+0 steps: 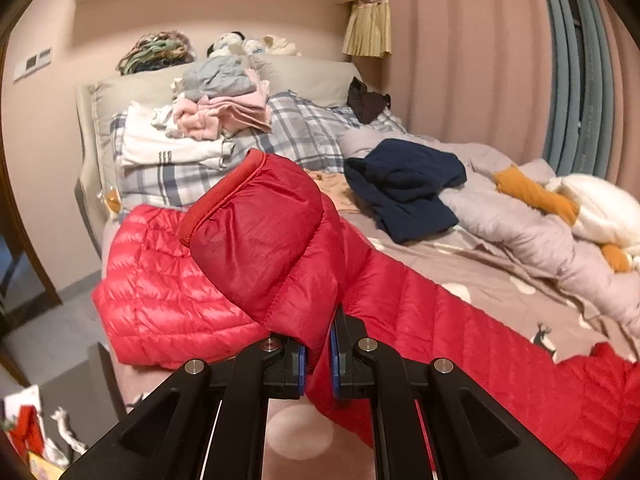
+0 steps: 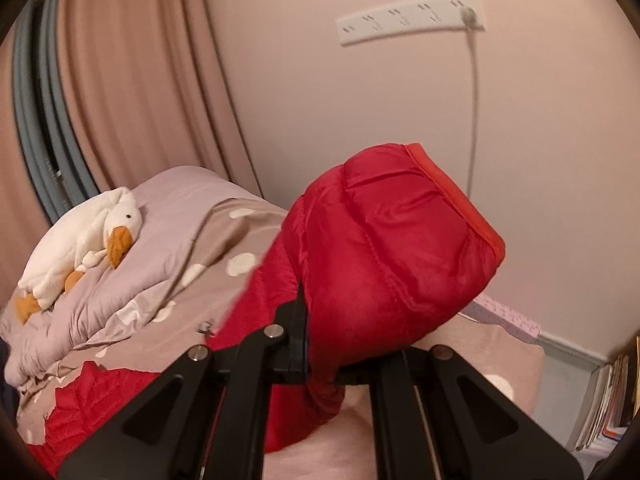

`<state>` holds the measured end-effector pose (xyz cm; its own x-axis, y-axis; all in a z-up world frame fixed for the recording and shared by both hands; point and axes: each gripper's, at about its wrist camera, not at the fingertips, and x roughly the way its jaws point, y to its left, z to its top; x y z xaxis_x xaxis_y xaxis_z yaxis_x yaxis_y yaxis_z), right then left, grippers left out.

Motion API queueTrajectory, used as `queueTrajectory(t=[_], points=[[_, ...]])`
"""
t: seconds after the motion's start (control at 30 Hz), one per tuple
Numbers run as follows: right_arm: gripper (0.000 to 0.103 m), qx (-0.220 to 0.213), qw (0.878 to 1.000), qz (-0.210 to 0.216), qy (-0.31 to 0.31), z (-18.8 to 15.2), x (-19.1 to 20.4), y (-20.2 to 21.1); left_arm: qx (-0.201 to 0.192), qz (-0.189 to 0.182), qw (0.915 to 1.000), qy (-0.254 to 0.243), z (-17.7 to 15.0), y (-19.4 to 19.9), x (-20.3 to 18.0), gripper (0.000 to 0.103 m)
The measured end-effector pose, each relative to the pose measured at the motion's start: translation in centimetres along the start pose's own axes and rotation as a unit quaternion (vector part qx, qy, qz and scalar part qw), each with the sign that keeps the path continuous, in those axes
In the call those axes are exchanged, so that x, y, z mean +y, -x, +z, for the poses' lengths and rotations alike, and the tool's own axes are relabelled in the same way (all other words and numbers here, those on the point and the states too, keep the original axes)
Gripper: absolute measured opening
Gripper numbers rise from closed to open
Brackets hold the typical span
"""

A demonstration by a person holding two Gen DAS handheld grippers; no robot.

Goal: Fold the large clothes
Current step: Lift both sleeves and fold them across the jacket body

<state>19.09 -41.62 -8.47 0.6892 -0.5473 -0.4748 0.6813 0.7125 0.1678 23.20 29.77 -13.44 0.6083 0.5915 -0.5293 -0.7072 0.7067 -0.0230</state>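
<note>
Two sleeve ends of one red down jacket [image 1: 168,296] are held up at this moment, one by each gripper. In the left wrist view, the left gripper [image 1: 318,364] sits at the lower centre of the frame, its jaws nearly closed with a fold of the left cuff [image 1: 256,236] pinched between the blue pads [image 1: 335,360]; the cuff stands up through the middle of the frame. In the right wrist view, the right gripper [image 2: 324,360] is seen at the lower centre, its jaws closed tightly on the right cuff [image 2: 400,248], which bulges toward the centre right of the frame.

The jacket's body is spread on the bed [image 1: 460,264], from the left of the left view toward its lower right corner. No completed fold is seen in the jacket; the task is judged to be at an early step, with the sleeves lifted and not yet laid across the body. Folding both sleeves in and then folding the body remain to be done.

A navy garment [image 1: 404,184] at the centre right of the left view lies unfolded, while a clothes stack [image 1: 216,108] at the upper centre appears already folded. A plush goose [image 2: 80,240] rests on the duvet [image 2: 172,216] at the left of the right view.
</note>
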Motion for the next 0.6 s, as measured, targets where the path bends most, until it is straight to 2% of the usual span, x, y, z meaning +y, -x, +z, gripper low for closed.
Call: queueTrajectory(t=[0.13,0.27,0.37,0.43,0.53,0.6], points=[[0.008,-0.003,0.997,0.071,0.012,0.0,6.2,1.6,0.000,-0.002,1.0000,0.003,0.1,0.1,0.0,0.008],[0.008,-0.013,0.987,0.143,0.076,-2.1,15.3,4.8,-0.004,-0.003,1.0000,0.008,-0.2,0.2,0.0,0.008],[0.008,-0.014,0.973,0.186,0.133,-5.4,22.3,7.7,0.001,-0.002,1.0000,0.002,-0.6,0.0,-0.1,0.008],[0.008,0.000,0.962,0.218,0.162,-7.8,26.6,9.3,0.008,-0.006,1.0000,0.000,-0.7,-0.1,-0.1,0.008],[0.009,0.033,0.945,0.266,0.188,-11.0,31.3,11.1,0.008,-0.006,0.9999,-0.004,-0.9,-0.2,0.0,0.008],[0.013,0.038,0.934,0.285,0.211,-13.1,33.3,12.3,0.009,-0.004,0.9999,-0.009,-1.1,-0.2,0.1,0.008]])
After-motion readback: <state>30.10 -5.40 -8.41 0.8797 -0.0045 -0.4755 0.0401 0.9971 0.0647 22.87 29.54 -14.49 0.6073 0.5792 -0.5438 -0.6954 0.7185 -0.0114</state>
